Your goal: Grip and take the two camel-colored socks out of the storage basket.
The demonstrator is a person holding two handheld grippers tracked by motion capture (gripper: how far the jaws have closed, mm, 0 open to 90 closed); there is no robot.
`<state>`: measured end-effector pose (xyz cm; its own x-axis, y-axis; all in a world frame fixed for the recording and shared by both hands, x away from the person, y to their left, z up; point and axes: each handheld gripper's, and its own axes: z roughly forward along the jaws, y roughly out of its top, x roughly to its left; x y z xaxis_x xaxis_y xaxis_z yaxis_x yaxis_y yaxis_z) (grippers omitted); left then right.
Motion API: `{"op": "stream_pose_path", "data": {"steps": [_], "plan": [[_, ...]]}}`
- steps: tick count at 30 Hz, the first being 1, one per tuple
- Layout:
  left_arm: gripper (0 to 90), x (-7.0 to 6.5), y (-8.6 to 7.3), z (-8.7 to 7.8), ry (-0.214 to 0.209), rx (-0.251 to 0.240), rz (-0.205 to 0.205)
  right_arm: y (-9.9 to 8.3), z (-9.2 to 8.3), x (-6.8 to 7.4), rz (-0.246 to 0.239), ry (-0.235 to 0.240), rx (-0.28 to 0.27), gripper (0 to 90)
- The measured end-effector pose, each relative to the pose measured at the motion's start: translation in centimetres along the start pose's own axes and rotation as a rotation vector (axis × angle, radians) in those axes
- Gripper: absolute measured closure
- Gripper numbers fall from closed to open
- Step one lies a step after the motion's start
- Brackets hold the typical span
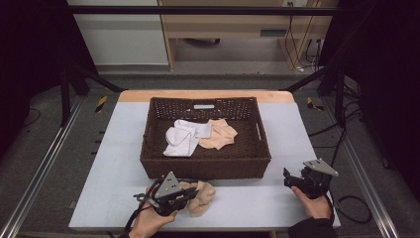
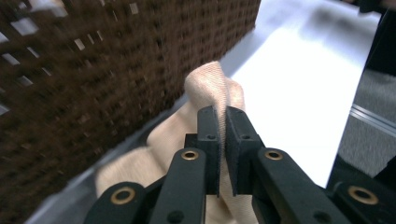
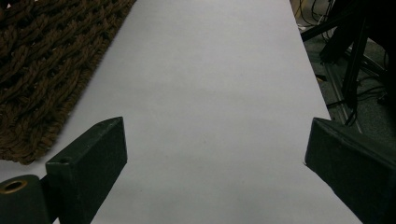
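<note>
A beige sock (image 1: pixel 200 196) lies bunched on the bench (image 1: pixel 114 163), just in front of the near wall of the brown wicker basket (image 1: pixel 205 167). The left hand-held gripper (image 2: pixel 222 122) has its jaws nearly together, pinched on a raised fold of this sock; in the left gripper view the cloth rises between the black pads, though motion blur makes the exact bite hard to judge. In the high view the left hand-held gripper's body and grey plate cover the sock's left part.

Inside the basket lie a white sock (image 1: pixel 184 137) and another beige sock (image 1: pixel 220 134), touching each other near the far wall. A small pale label (image 1: pixel 204 106) sits on that wall; any writing on it is too small to read.

The right hand-held gripper (image 3: pixel 215 154) rests at the bench's right near edge, jaws wide apart over bare bench, with the basket's corner beside it.
</note>
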<state>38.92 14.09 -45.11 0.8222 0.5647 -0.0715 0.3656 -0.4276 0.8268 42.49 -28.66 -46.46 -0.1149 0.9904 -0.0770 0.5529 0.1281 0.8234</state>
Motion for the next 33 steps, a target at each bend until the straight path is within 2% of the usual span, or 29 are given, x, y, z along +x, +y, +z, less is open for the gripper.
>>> {"op": "stream_pose_path", "data": {"steps": [4, 6, 7, 8, 11, 15, 18, 21, 27, 33], "plan": [[76.2, 0.0, -0.6, 0.8, -0.002, 0.016, -0.002, 0.0, 0.0, 0.0, 0.001, 0.0, 0.001, 5.9], [69.0, 0.0, -0.6, 0.8, -0.005, 0.005, -0.015, 0.0, 0.0, 0.0, -0.001, 0.002, 0.0, 5.9], [60.3, 0.1, -0.5, 0.6, -0.004, -0.008, -0.02, 0.0, 0.0, 0.0, -0.003, 0.002, -0.003, 5.9], [60.3, 0.1, -0.5, 0.5, -0.002, -0.018, -0.027, 0.0, 0.0, 0.0, -0.003, 0.002, -0.003, 5.9], [50.1, 0.4, -0.5, -0.3, 0.022, -0.055, -0.044, 0.0, -0.1, -0.1, 0.005, 0.003, -0.003, 5.9], [42.9, 1.1, -0.9, -2.0, 0.066, -0.093, -0.057, 0.0, -0.1, -0.1, 0.006, 0.002, -0.003, 5.9], [42.0, 2.0, -1.4, -3.2, 0.112, -0.113, -0.075, 0.0, -0.1, -0.1, 0.006, 0.001, -0.003, 5.9], [41.1, 3.1, -2.5, -4.3, 0.162, -0.112, -0.101, 0.0, -0.1, -0.1, 0.007, 0.002, -0.004, 5.9], [38.9, 4.8, -4.5, -5.8, 0.25, -0.09, -0.147, 0.0, -0.1, -0.1, 0.007, -0.002, -0.005, 5.8], [35.9, 5.8, -5.4, -6.5, 0.311, -0.093, -0.164, 0.0, -0.1, -0.2, 0.007, 0.0, -0.008, 5.7]]}}
